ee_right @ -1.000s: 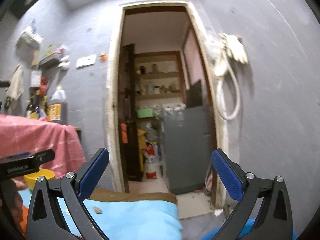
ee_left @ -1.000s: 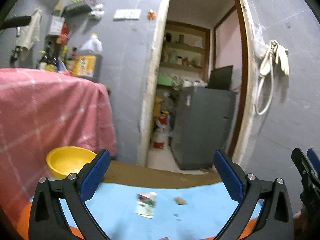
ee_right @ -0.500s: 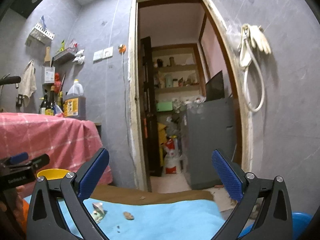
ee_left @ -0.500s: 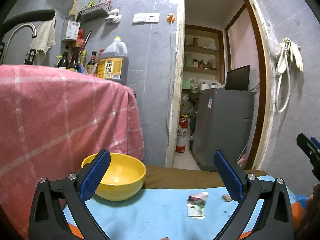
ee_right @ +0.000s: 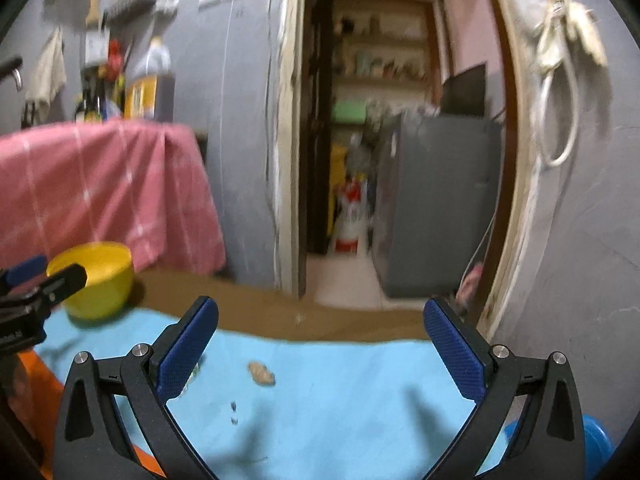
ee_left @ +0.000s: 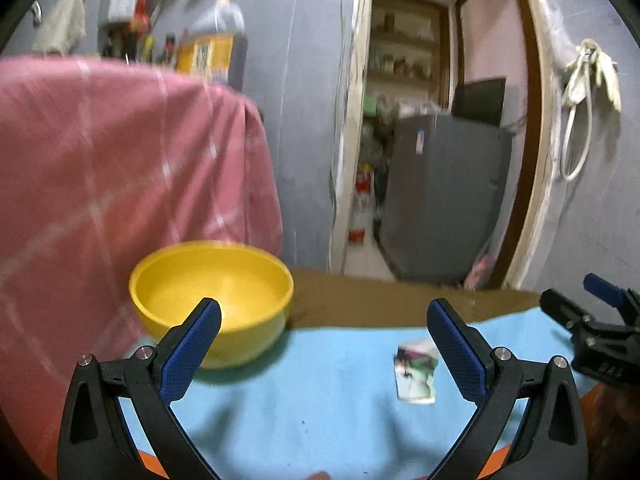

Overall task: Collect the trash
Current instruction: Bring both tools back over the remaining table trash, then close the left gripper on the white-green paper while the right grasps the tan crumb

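Two bits of trash lie on the blue cloth (ee_left: 320, 392) that covers the table. One is a crumpled wrapper (ee_left: 416, 372), flat on the cloth about mid-way between front & back edges. The other is a small brown scrap (ee_right: 262, 374), seen in the right wrist view near the cloth's back edge, w/ a few tiny dark crumbs (ee_right: 233, 414) just in front of it. A yellow bowl (ee_left: 212, 304) sits at the back left corner of the cloth. It looks empty, so I think the trash goes in there.

Both grippers are up over the cloth & hold nothing. The left gripper (ee_left: 320, 354) has its jaws wide apart, w/ the wrapper just inside its right finger. The right gripper (ee_right: 320, 352) also has its jaws wide apart, & the brown scrap lies low between them, closer to the left finger.

My guess: this is the reach step, before any pick. Next, the left gripper needs to go down & a bit right so the wrapper sits in the middle, then close on it. The wrapper is thin & flat, so the tips must get right down to the cloth. The views are blurry, esp. the scrap, so I can't tell what it is.
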{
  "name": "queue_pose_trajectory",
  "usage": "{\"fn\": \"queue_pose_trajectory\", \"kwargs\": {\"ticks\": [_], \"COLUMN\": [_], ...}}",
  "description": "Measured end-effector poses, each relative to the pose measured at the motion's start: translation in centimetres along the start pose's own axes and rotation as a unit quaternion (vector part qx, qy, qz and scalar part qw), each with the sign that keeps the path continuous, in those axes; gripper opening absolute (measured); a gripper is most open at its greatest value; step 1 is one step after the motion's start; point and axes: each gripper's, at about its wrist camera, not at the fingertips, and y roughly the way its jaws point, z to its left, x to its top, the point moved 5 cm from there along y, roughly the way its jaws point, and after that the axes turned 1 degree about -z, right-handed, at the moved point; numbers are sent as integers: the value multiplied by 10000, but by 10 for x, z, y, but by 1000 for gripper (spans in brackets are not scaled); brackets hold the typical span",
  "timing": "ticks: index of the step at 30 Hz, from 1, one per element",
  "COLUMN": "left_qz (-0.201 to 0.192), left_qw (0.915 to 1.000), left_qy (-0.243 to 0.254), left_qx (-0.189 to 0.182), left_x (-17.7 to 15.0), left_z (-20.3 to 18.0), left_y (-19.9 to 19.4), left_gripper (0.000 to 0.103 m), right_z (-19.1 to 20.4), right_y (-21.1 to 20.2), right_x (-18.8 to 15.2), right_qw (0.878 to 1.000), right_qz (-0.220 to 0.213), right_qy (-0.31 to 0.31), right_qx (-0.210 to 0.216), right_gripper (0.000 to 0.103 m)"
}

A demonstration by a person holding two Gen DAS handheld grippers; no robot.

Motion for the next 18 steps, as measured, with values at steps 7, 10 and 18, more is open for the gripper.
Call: {"fn": "queue_pose_trajectory", "kwargs": {"ticks": [7, 10, 18], "left_qz": [734, 1024, 1875], "left_qw": [9966, 9931, 9766], "left_qy": [109, 242, 215], "left_qx": [-352, -514, -1027], "left_x": [-10, -15, -31], "left_z": [-9, -18, -30], "left_y": [25, 34, 61], "left_gripper": [100, 92, 62], "right_z": [-2, -5, 6], "right_y": [23, 34, 58], "right_x": [-16, -23, -40], "right_qw": [9973, 9940, 9816], "right_qz": [721, 1045, 1819], "right_qy": [84, 187, 113], "right_qx": [113, 266, 566], "right_gripper": [101, 86, 62]}}
